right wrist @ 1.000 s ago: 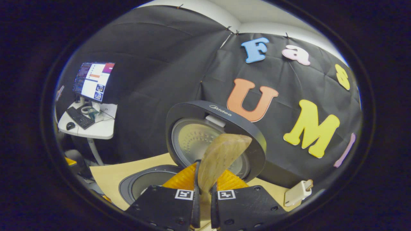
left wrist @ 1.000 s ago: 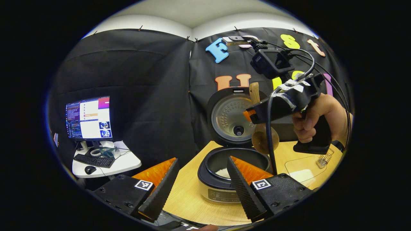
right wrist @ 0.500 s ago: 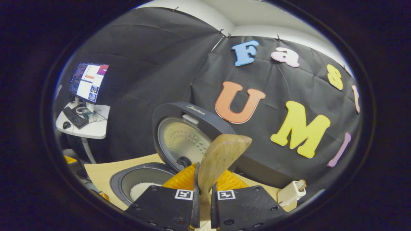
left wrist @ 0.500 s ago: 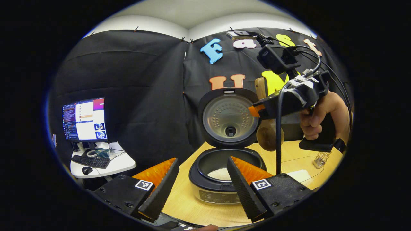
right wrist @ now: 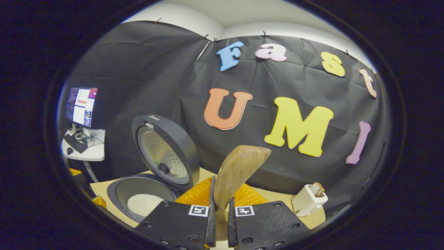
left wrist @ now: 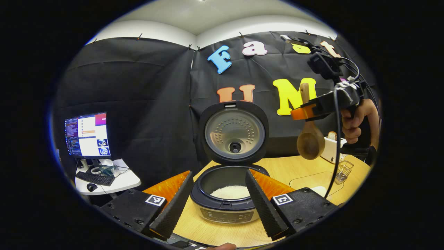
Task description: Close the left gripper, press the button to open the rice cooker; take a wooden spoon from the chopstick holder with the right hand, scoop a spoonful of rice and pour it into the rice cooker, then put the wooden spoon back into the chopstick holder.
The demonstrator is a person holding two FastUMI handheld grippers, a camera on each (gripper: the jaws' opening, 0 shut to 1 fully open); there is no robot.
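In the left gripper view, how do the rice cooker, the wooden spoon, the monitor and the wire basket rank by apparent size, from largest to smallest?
1. rice cooker, lid open
2. monitor, though it stands farther off, so only apparent size counts
3. wooden spoon, held by the right gripper
4. wire basket, clearly the smallest

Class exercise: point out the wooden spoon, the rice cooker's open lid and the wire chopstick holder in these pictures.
wooden spoon point(left wrist: 309, 143): left gripper view, on the bowl.
rice cooker's open lid point(left wrist: 234, 131): left gripper view, on the metal inner plate.
wire chopstick holder point(left wrist: 343, 172): left gripper view, on its mesh wall.
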